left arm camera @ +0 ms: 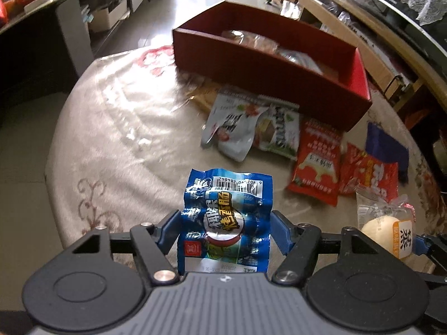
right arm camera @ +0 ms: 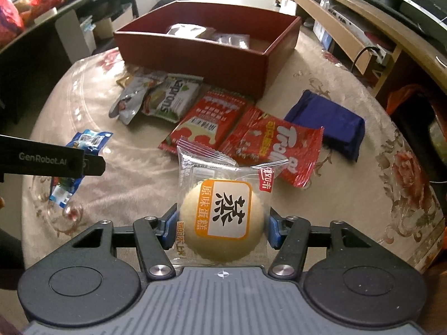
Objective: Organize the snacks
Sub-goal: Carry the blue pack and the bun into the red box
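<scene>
Two grippers, each loaded: left gripper (left arm camera: 225,231) pinches a blue snack packet (left arm camera: 226,220), right gripper (right arm camera: 222,223) pinches a clear-wrapped round cake (right arm camera: 222,217). Both are held above the tablecloth (right arm camera: 321,83). The red box (right arm camera: 195,53) sits at the far side, a few packets inside. Between grippers and box lie loose packets: red wafer pack (right arm camera: 206,122), red candy bag (right arm camera: 276,145), green-white pack (right arm camera: 173,97), blue pouch (right arm camera: 327,122).
</scene>
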`<state>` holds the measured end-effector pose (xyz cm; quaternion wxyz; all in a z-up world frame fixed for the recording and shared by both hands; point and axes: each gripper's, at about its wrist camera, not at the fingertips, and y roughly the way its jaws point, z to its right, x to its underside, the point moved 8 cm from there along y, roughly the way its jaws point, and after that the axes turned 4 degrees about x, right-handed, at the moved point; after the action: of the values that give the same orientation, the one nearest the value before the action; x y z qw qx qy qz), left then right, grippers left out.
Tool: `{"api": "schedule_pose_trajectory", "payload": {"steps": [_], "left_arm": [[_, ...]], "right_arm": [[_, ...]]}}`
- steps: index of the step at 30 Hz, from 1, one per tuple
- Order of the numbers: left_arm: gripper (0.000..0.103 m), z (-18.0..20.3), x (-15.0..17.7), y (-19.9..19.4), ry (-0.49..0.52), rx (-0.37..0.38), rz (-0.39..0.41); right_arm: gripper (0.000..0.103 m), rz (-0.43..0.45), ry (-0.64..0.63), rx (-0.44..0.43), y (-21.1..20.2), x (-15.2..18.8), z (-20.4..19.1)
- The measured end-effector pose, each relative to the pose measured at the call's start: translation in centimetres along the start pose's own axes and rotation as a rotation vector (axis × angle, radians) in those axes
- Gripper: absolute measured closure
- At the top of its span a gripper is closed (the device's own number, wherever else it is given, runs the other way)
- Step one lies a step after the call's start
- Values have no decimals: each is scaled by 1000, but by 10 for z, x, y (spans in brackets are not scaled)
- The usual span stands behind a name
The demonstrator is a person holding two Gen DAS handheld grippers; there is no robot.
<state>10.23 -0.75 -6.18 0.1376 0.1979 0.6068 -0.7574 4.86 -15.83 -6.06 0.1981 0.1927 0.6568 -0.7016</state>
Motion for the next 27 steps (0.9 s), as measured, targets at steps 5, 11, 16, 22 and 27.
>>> {"api": "schedule_pose_trajectory", "payload": {"steps": [5, 11, 16, 22, 27], "left_arm": [[34, 9, -20, -4, 4, 29, 30], [34, 16, -58, -8, 2, 46, 81], [34, 21, -87, -5, 3, 50, 110], [34, 26, -118, 7, 4, 41, 127], [34, 35, -148, 17, 10, 44, 147]], "right_arm": [[37, 42, 33, -14, -5, -16, 4], [37, 96, 64, -33, -10, -45, 10], [37, 119, 87, -39, -4, -71, 16], [37, 148, 95, -41, 4, -103, 19], [37, 160, 94, -39, 16, -129, 22]]}}
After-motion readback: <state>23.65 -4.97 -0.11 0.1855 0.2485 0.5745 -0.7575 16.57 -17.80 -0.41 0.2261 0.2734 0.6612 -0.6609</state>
